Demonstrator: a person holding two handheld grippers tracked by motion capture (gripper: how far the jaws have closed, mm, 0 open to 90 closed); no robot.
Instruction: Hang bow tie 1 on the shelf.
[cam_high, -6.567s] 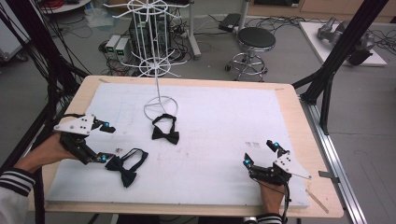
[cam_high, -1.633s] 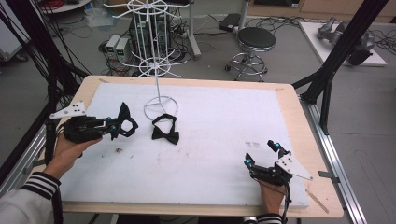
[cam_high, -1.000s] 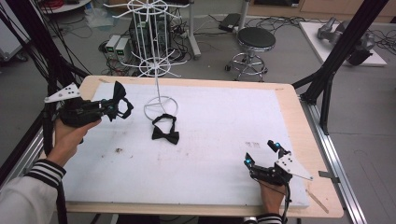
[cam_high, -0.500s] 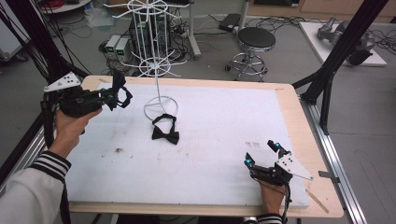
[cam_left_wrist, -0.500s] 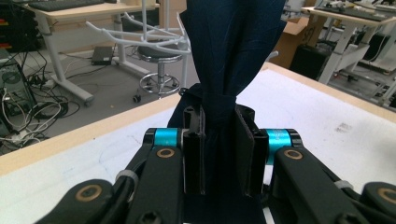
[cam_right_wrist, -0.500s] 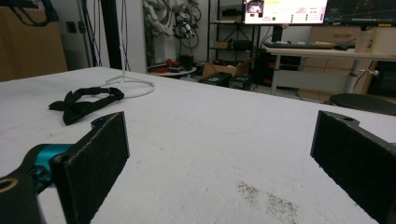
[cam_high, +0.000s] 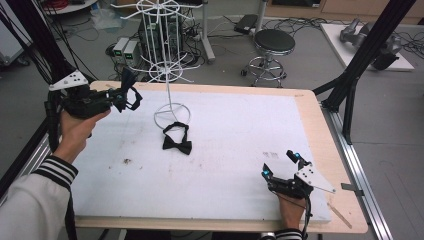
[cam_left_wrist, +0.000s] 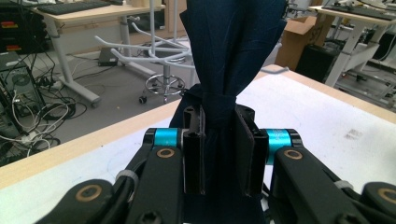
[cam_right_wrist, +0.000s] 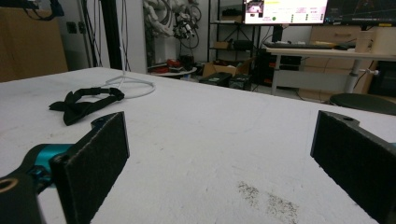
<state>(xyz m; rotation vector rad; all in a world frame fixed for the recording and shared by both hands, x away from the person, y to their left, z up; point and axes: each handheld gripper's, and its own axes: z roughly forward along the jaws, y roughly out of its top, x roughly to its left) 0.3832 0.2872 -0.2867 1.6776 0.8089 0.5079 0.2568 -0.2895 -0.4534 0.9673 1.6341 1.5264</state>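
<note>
White padded table (cam_high: 240, 150) in a cluttered lab, one bow tie lifted.
Left gripper (cam_high: 120, 97) has its jaws clamped on a dark bow tie (cam_left_wrist: 224, 70), held up above the table's far left corner, near the white wire rack (cam_high: 167, 75); a second bow tie (cam_high: 176, 140) lies by the rack's ring foot, while the right gripper (cam_high: 281, 164) rests at the near right edge, jaws wide apart on nothing.

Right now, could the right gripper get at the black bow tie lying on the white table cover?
Probably yes: the right gripper rests with jaws open, and bare white table cover lies between it and the black bow tie; the white wire rack stands behind it.
</note>
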